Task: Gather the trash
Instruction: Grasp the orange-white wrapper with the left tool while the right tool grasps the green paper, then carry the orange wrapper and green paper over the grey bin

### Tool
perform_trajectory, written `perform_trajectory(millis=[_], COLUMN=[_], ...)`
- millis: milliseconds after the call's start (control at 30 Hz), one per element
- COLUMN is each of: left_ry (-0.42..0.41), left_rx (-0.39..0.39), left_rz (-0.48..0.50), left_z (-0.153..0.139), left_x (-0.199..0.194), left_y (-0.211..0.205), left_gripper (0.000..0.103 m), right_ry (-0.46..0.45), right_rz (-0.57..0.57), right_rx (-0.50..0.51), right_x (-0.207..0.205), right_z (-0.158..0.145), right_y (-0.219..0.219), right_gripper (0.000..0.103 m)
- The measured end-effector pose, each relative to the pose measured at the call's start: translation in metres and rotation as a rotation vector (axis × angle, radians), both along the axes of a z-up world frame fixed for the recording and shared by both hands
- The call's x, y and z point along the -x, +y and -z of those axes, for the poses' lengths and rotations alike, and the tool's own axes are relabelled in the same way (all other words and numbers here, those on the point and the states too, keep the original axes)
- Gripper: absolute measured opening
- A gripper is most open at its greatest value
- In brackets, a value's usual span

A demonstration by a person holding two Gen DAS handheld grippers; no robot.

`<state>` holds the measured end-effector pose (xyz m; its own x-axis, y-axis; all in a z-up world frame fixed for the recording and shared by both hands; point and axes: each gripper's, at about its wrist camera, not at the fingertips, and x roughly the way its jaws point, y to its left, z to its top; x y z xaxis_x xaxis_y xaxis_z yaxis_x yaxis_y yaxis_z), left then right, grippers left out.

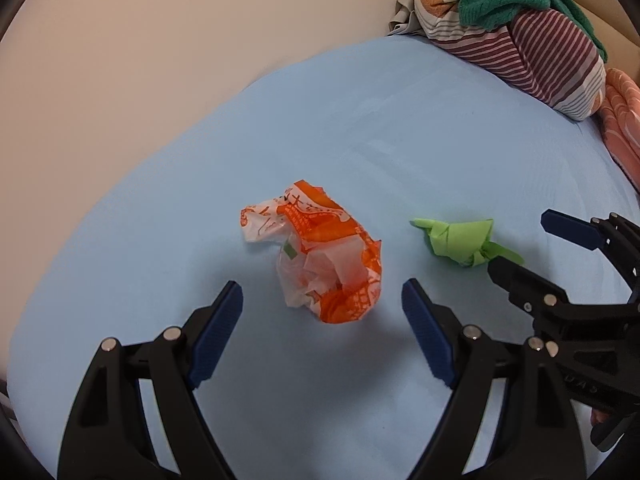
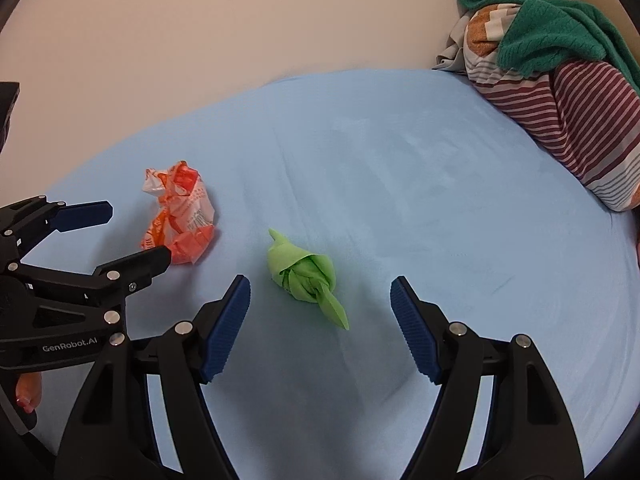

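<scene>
Two pieces of trash lie on the blue bed sheet (image 2: 400,168), toward the middle of the bed and well clear of the bedding pile (image 2: 560,92) at its far right corner. The orange wrapper (image 1: 324,256) sits on the side nearer the wall edge, the green wrapper (image 2: 308,276) just to its right, the two near each other but apart. The left gripper (image 1: 322,304) hangs over the orange wrapper with its jaws wide and empty; the right gripper (image 2: 320,300) stands likewise wide and empty over the green one, whose twisted tail points back toward it. The step in hand looks like a paired reach. To do it well, each gripper should come down so its pads straddle the crumpled body, not a loose flap or the thin tail, close above the sheet to avoid pinching fabric, and keep the two tools from colliding.
</scene>
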<state>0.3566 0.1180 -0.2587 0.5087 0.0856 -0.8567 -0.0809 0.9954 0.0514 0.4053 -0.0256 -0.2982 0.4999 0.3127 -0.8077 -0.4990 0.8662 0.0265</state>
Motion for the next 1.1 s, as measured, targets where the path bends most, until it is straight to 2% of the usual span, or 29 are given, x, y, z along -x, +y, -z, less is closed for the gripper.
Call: perform_trajectory(millis=[67,133,167,200,267,333,400,433,500,600,800,1100], left_ry=[0.01,0.022,0.036,0.049,0.04,0.024,0.014,0.011,0.007,0.002,-0.033,-0.062], left_rx=[-0.007,-0.006,0.004,0.019,0.028,0.013,0.016,0.017,0.019,0.025,0.023,0.025], left_rz=[-0.012,-0.018,-0.021,-0.027,-0.035,-0.028,-0.021,-0.022,-0.014,-0.007,0.026,0.073], left_z=[0.008,0.014,0.018,0.021,0.023,0.022,0.021,0.02,0.018,0.015,0.002,-0.031], left_x=[-0.004,-0.007,-0.008,-0.009,-0.007,-0.004,0.0,0.002,0.005,0.008,0.013,0.04], left_y=[0.002,0.005,0.007,0.01,0.013,0.012,0.012,0.011,0.011,0.011,0.007,-0.004], left_gripper=[0.079,0.061,0.048,0.045,0.042,0.039,0.028,0.028,0.025,0.024,0.022,0.021], right_ry=[0.01,0.018,0.023,0.029,0.042,0.035,0.009,0.002,0.006,0.01,0.014,-0.019], right_rz=[-0.012,-0.023,-0.031,-0.04,-0.061,-0.075,-0.08,-0.086,-0.089,-0.072,-0.037,-0.004], right_rx=[0.009,0.013,0.014,0.016,0.011,0.007,0.037,0.042,0.034,0.033,0.013,-0.027], right_x=[-0.005,-0.009,-0.011,-0.013,-0.015,-0.015,-0.012,-0.01,-0.007,-0.004,0.003,0.034], right_z=[0.011,0.019,0.023,0.026,0.031,0.031,0.029,0.029,0.028,0.026,0.015,-0.029], right_y=[0.004,0.007,0.009,0.01,0.014,0.018,0.022,0.024,0.026,0.027,0.026,0.024], right_gripper=[0.07,0.067,0.059,0.048,0.037,0.033,0.027,0.027,0.018,0.013,0.012,0.012])
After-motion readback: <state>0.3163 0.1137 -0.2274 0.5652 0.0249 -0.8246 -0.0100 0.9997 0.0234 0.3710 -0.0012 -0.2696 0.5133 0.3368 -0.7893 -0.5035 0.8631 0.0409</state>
